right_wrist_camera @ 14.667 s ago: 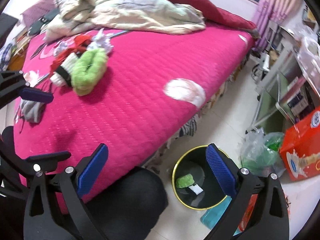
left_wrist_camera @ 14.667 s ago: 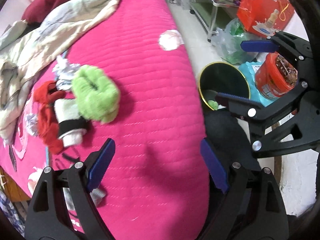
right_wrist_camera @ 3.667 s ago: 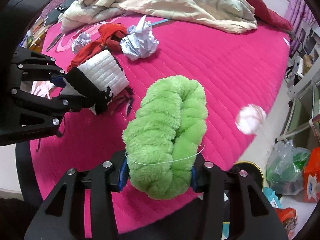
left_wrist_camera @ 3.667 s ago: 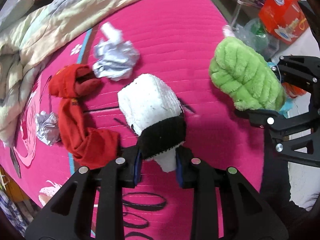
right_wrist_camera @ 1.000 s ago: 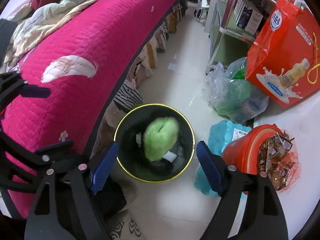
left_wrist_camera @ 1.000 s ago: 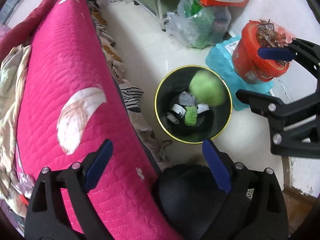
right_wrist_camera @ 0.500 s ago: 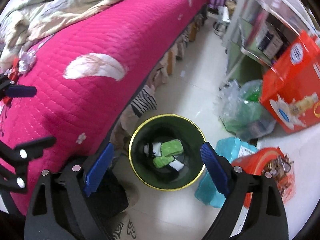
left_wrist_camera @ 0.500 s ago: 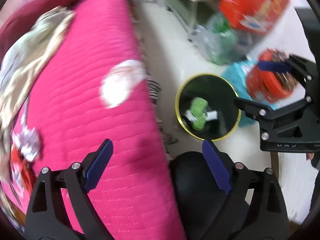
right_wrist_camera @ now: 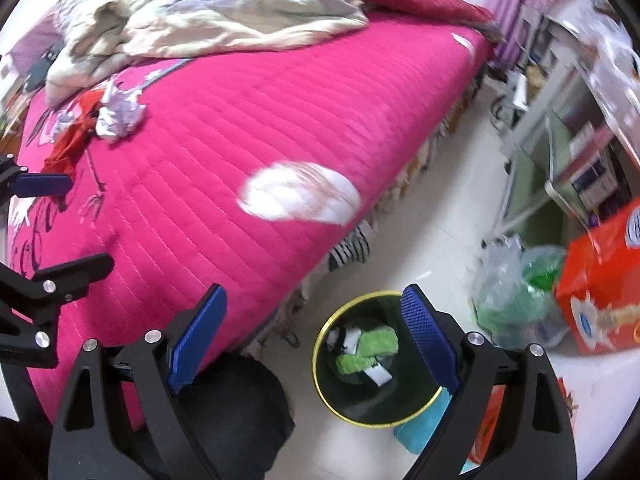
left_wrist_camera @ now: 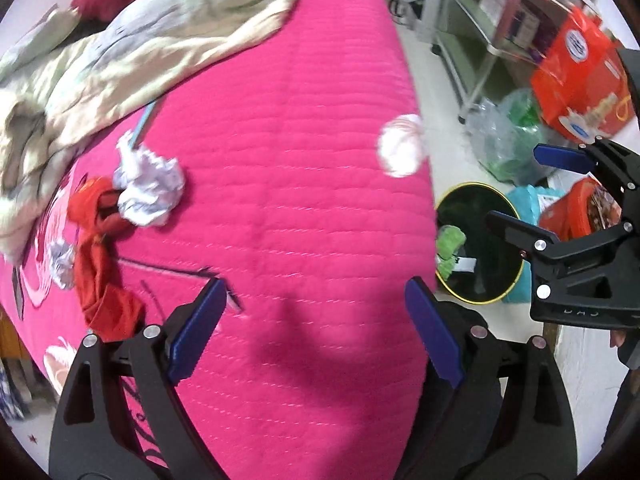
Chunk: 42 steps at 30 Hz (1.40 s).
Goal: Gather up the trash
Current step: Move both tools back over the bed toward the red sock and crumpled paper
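Crumpled silvery-white paper wad (left_wrist_camera: 149,194): large, creased, lying on pink quilted bed (left_wrist_camera: 304,200) against red cloth (left_wrist_camera: 98,256). Left gripper (left_wrist_camera: 314,334) fingers spread, empty. Right gripper (right_wrist_camera: 314,334) likewise, above yellow-rimmed dark bin (right_wrist_camera: 320,364).

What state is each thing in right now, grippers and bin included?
left gripper: open, empty, over the bed.
right gripper: open, empty.
trash bin: upright on the floor, holding the green fuzzy item.
crumpled paper ball: lying on the bed.
red cloth: bunched on the bed.
small foil ball: on the bed.
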### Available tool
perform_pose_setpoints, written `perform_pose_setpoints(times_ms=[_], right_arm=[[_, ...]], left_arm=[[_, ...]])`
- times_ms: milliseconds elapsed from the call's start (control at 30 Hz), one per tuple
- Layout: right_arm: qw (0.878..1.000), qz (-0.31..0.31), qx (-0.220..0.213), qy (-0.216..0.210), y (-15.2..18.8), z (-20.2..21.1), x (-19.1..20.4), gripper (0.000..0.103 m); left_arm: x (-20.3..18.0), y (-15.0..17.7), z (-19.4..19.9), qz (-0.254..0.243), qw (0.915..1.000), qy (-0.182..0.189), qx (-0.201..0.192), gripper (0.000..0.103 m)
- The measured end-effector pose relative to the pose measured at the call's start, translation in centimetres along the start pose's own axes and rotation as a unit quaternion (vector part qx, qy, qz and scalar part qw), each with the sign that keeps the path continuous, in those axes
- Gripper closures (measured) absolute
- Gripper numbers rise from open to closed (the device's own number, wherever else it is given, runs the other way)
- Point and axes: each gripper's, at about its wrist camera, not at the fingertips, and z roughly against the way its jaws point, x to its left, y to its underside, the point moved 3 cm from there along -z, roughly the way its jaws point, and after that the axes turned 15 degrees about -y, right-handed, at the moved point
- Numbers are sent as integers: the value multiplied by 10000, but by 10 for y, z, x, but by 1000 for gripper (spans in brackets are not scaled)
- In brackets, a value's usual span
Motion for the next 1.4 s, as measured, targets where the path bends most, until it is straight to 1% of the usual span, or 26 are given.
perform_pose_setpoints(times_ms=[333, 467, 700, 1000, 1133, 1400], right_arm=[[9986, 501, 12, -181, -30, -13, 39, 18], [9973, 688, 41, -241, -39, -19, 53, 18], [9948, 956, 82, -355, -56, -31, 72, 18], [9900, 1273, 168, -584, -81, -56, 102, 18], [9865, 1437, 213, -756, -94, -69, 118, 18], [9797, 1766, 344, -889, -115, -91, 146, 17]], left_arm=[[35, 16, -6, 513, 9985, -95, 148, 14], [48, 22, -8, 656, 9975, -185, 185, 14], [70, 29, -15, 908, 9952, -239, 281, 14], [113, 39, -33, 1400, 9884, -357, 465, 14], [131, 45, -40, 1573, 9855, -367, 513, 14], [157, 52, -57, 1823, 9805, -324, 664, 14]])
